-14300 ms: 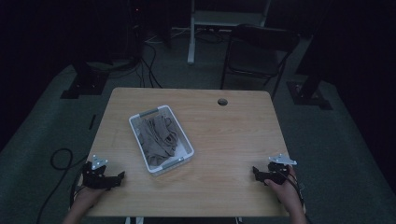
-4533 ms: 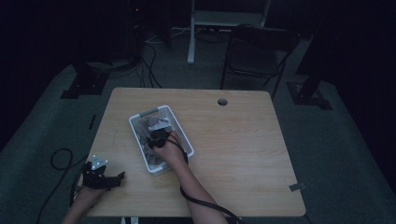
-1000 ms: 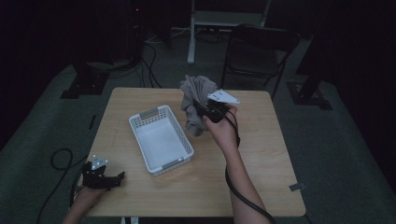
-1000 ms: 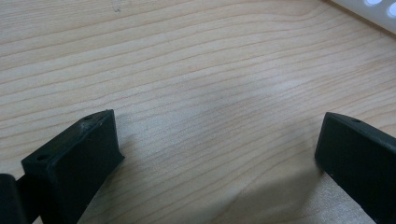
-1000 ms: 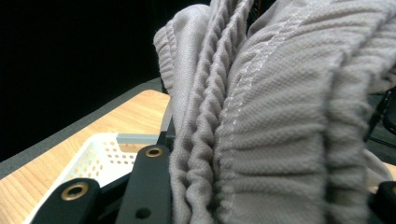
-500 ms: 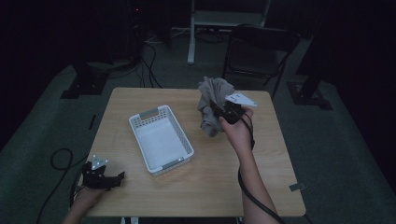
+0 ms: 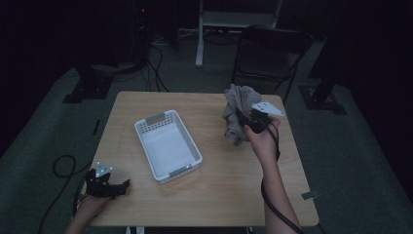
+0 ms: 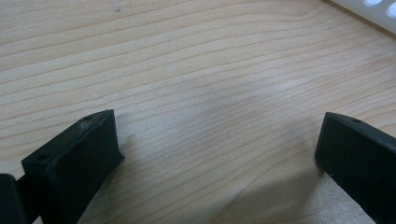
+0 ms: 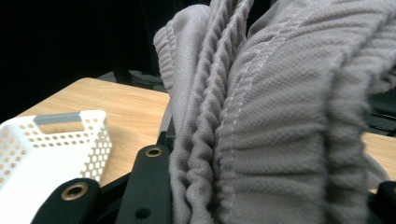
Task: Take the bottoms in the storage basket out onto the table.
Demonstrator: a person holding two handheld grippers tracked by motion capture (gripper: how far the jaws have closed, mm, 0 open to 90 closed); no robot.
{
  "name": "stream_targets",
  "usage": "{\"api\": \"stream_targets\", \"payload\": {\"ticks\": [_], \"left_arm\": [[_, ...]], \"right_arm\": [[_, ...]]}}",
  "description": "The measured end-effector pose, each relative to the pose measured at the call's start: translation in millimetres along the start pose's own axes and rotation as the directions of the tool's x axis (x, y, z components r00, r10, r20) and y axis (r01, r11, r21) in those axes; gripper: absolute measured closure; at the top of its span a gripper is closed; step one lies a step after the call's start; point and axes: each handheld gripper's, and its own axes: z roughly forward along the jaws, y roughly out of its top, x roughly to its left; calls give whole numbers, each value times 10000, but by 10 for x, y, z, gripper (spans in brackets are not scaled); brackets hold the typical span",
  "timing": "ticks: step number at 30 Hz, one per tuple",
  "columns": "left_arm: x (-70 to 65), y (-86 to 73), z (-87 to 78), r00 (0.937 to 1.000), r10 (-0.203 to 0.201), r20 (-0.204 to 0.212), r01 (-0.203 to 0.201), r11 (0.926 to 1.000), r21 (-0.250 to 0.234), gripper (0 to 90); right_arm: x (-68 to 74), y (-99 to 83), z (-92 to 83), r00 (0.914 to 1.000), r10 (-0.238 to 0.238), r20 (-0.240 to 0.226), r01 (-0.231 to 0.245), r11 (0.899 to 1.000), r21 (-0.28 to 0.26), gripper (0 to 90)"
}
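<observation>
Two grippers are at work here, one in each of the person's hands, and there is one grey garment [image 7: 237,114], one white basket [image 7: 168,144] and one wooden table [image 7: 219,195] under it all. The right gripper [image 7: 247,118] is held up over the far right part of the table, its jaws clenched on the bunched grey garment, which hangs in a crumpled bundle just ahead of and below the jaws, its lower end close to the tabletop; whether it touches the wood I cannot tell. In the right gripper view the garment [image 9: 280,121] shows a gathered, ribbed band pressed between the black jaws, with folds spilling up and over them. From that gripper the basket [image 9: 51,140] lies off to the left and lower, well apart from the cloth; it is perforated, rectangular, with one grey handle strip at the far end and another at the near end, and nothing shows inside it. The left gripper [image 7: 109,185] rests low at the near left corner of the table, with the basket ahead of it and to its right, near but not touching. In the left gripper view its two jaws stand wide apart over bare wood [image 8: 196,93], released, with nothing between them, and a corner of the basket [image 8: 369,9] sits at the upper right.
</observation>
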Motion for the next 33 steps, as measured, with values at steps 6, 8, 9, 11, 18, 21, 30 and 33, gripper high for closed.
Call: {"api": "stream_targets", "payload": {"ticks": [6,8,9,11,18,21,30,33], "left_arm": [[0,0,0,10000,0,3,0,10000,1,4],[0,0,0,10000,0,2,0,10000,-1,4],[0,0,0,10000,-2,3,2,10000,0,4],[0,0,0,10000,-1,2,1,10000,0,4],[0,0,0,10000,-2,1,2,10000,1,4],[0,0,0,10000,0,3,0,10000,0,4],[0,0,0,10000,0,0,0,10000,2,4],[0,0,0,10000,0,1,0,10000,2,4]], "right_arm": [[-138,-49,-72,9995,116,288,-115,9999,-15,653],[-196,-72,-97,9990,69,445,-70,10000,38,653],[-220,-84,-106,9987,69,508,-70,10000,33,653],[-271,-105,-121,9982,127,579,-133,9999,90,653],[-461,-223,-151,9945,247,1019,-272,9994,235,653],[-533,-273,-159,9918,259,1252,-297,9991,287,653],[-710,-465,-141,9845,257,1737,-363,9977,581,652],[-748,-552,-113,9831,330,1801,-488,9952,843,652]]}}
